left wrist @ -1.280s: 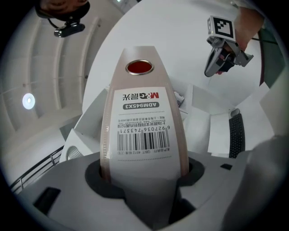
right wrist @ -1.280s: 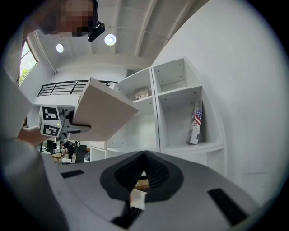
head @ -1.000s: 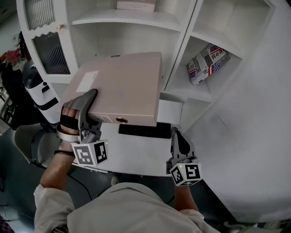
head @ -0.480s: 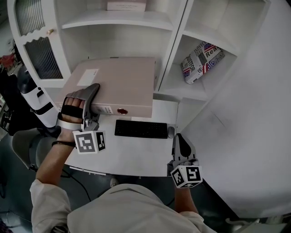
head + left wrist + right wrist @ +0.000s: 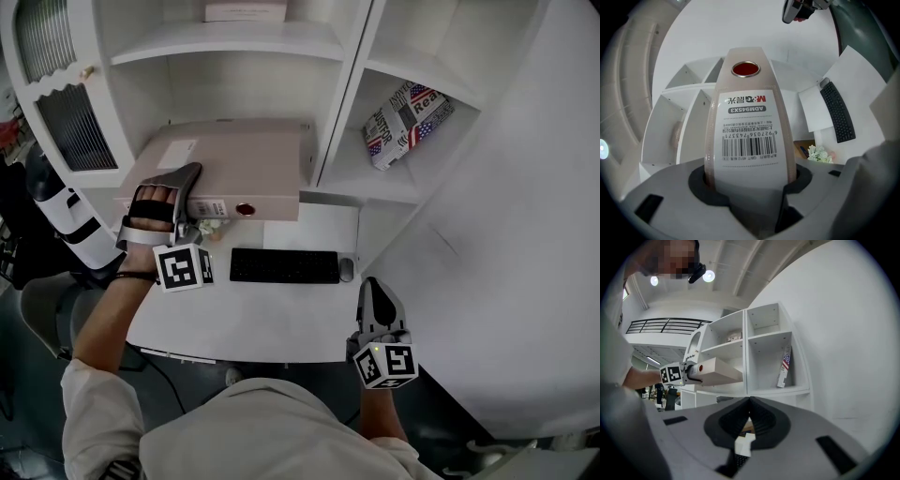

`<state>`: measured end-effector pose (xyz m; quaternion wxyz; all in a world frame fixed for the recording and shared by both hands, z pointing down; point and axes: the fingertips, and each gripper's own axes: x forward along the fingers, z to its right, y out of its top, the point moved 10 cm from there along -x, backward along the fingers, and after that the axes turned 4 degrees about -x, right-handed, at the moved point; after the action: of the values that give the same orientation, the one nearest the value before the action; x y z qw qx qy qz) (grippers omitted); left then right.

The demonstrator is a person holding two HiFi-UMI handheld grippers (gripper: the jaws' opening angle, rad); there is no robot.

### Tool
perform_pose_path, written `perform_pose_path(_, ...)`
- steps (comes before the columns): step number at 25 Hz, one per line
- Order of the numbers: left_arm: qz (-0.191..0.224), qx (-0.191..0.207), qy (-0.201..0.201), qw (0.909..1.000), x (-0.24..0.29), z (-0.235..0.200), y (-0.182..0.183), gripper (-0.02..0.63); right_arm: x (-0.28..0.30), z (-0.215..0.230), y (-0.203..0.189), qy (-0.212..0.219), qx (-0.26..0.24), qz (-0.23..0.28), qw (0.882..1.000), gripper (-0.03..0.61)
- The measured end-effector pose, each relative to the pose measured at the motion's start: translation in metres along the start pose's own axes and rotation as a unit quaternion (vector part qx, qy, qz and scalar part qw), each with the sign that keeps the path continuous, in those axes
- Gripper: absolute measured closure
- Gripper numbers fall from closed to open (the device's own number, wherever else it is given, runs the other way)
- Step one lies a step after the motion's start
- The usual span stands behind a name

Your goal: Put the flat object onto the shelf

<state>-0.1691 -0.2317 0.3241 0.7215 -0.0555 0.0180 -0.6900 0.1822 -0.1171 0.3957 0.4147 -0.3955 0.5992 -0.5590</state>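
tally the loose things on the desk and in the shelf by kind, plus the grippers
binder: 1
keyboard: 1
mouse: 1
magazine: 1
box: 1
flower bunch: 1
grippers: 2, left gripper and right gripper
total: 8
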Motion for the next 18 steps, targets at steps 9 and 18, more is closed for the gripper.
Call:
perform_pose_path(9,-0.001,0.013,-0.018,0.9997,0.038,0.01,0.0,0.339,0.0,0.008,-0.004,-0.024,0.0,-0.007,1.0,0.575)
perform_pose_path(18,-0.005,0.028,-0.036,0.999,0.075,0.02,-0.003,0.339,0.003,0.016,-0.008,-0.045,0.0,-0.017,0.999,0.575)
